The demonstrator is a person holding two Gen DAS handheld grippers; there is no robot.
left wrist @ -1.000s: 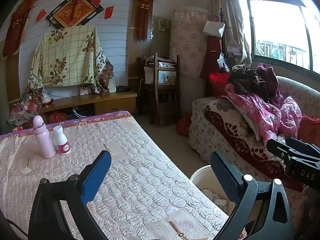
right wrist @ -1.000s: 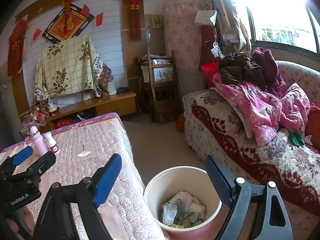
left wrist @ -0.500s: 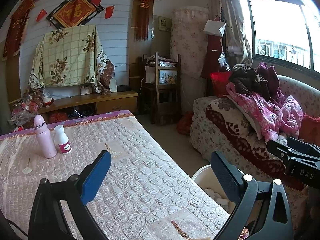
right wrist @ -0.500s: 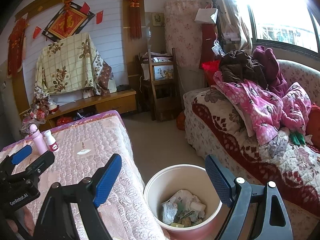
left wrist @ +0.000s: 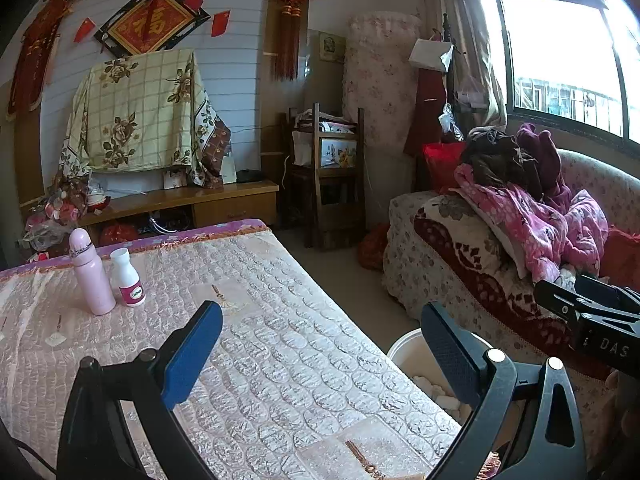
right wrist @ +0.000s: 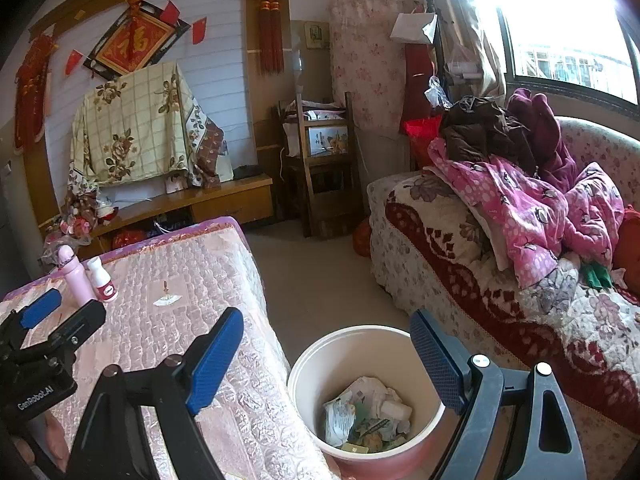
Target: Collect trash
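Note:
A white trash bucket (right wrist: 360, 340) stands on the floor between the table and the sofa, holding crumpled paper and wrappers (right wrist: 366, 412). Its rim also shows in the left wrist view (left wrist: 404, 350). My right gripper (right wrist: 326, 346) is open and empty, above the bucket. My left gripper (left wrist: 320, 332) is open and empty, over the table's right part. A pink bottle (left wrist: 90, 274) and a small white bottle (left wrist: 127, 278) stand upright at the table's far left; both also show in the right wrist view (right wrist: 74, 276).
The table (left wrist: 280, 360) has a quilted pink cover. A sofa (right wrist: 460, 248) with piled pink clothes (right wrist: 520, 208) lies to the right. A wooden chair (right wrist: 324, 168) and low cabinet (right wrist: 224, 200) stand by the far wall. Bare floor (right wrist: 320, 272) runs between table and sofa.
Both views have shifted only slightly. Both grippers stay open and empty, and the bucket and bottles have not moved.

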